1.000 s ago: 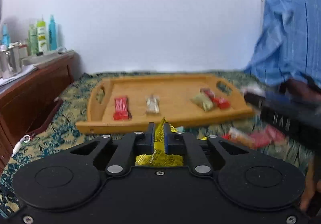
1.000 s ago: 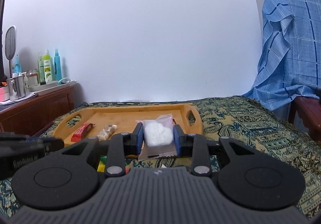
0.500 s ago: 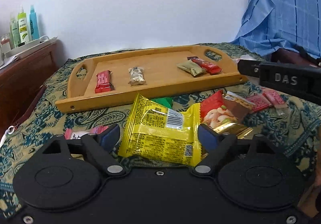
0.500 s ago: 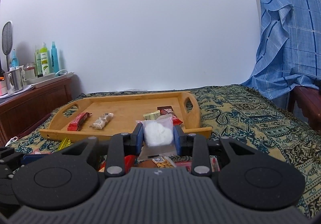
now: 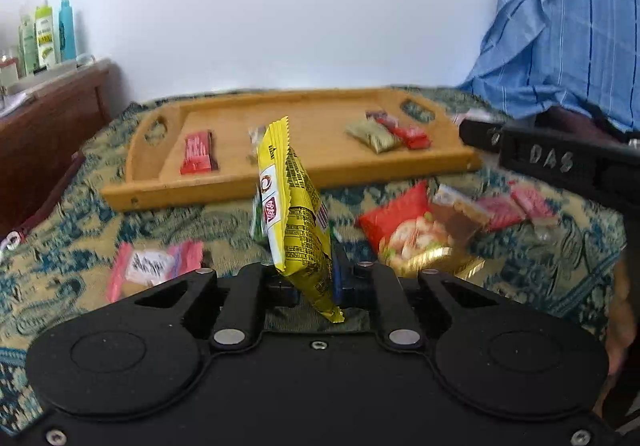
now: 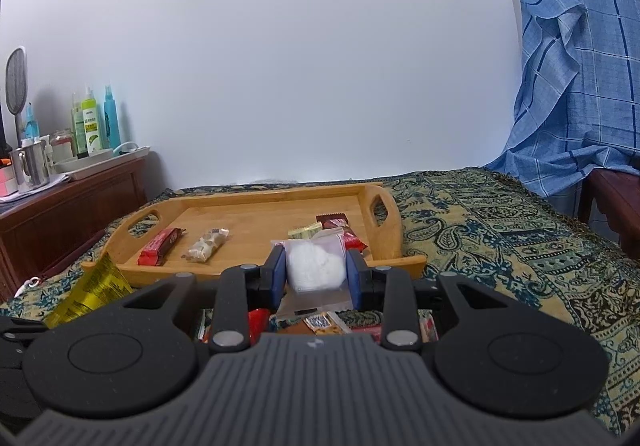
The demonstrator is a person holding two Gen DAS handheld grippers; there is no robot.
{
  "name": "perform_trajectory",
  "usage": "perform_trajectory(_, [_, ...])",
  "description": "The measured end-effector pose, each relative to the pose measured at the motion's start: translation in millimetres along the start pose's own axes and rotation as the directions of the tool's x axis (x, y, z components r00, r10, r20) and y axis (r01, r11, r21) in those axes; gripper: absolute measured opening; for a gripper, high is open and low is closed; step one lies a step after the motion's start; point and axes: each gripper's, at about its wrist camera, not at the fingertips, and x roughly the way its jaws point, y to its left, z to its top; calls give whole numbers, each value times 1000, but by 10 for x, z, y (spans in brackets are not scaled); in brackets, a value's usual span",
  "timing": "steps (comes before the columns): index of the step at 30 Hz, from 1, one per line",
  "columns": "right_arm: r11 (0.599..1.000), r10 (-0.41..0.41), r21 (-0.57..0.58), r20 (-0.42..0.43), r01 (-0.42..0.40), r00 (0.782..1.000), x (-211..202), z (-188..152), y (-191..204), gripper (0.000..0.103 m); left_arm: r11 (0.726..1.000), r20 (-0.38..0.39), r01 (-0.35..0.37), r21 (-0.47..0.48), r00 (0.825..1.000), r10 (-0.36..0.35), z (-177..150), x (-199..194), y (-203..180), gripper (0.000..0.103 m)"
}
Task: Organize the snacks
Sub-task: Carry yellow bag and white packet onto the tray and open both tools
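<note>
The yellow packet [image 5: 294, 214] hides the left claw's [image 5: 316, 278] pads. Loose snacks [image 5: 424, 230] on the bed are blurred. The blue cloth [image 6: 580, 78] runs off the edge.

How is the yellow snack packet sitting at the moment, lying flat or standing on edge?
Standing on edge: the yellow snack packet rises upright from the left gripper, clamped at its lower end, above the patterned cloth.

One wooden tray [image 6: 256, 202] holds four snacks: a red bar [image 6: 160, 246], a pale nut bar [image 6: 208, 244], a green-gold packet [image 6: 304, 233] and a red-brown wrapper [image 6: 338, 226]. One yellow packet [image 5: 294, 214] and one clear bag [image 6: 316, 266] sit in the two claws. Loose on the bed lie one pink packet [image 5: 154, 266] and a blurred pile [image 5: 452, 230] that cannot be counted.
</note>
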Motion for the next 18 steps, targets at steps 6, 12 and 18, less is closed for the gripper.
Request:
perform_trajectory(6, [999,33,37,-5,-32,999,132,115,-2,36,999,57,14,-39,998,-12,325,-67,87,13])
perform_trajectory(12, [996,66,58,-21,-64,998,435,274,97,36,995,80,-13,-97,997,21,765,215,283,13])
perform_trajectory(18, [995,101,19,-61,-100,993,883,402,251,36,987,80,-28,-156,996,40,1169,666,560,13])
